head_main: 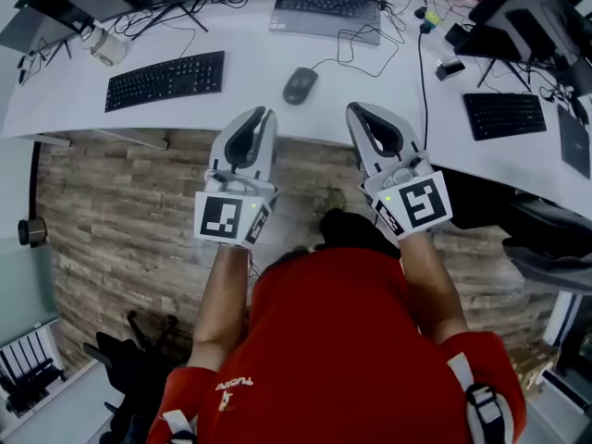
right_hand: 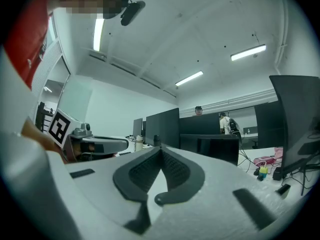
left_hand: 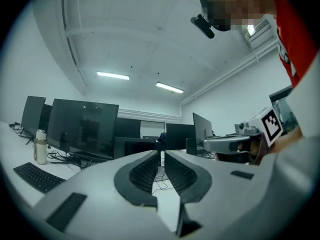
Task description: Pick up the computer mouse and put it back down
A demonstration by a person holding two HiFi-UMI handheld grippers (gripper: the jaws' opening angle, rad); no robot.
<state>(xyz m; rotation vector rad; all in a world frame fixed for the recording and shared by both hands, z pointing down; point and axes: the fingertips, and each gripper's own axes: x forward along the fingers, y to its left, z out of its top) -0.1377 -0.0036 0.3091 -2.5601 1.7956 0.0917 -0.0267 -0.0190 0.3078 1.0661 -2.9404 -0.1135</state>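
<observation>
A dark grey computer mouse (head_main: 300, 85) lies on the white desk (head_main: 250, 109), its cable running back toward the laptop. My left gripper (head_main: 266, 112) hovers at the desk's front edge, just below and left of the mouse, shut with nothing in it. My right gripper (head_main: 354, 108) is level with it on the other side, below and right of the mouse, also shut and empty. In the left gripper view the jaws (left_hand: 162, 153) stand almost together; in the right gripper view the tips (right_hand: 160, 149) meet. Neither gripper view shows the mouse.
A black keyboard (head_main: 165, 80) lies left of the mouse, a laptop (head_main: 328, 12) behind it, and a second keyboard (head_main: 504, 114) to the right. Loose cables (head_main: 370, 49) cross the desk. A jar (head_main: 106, 46) stands far left. Monitors (left_hand: 82, 129) line the back.
</observation>
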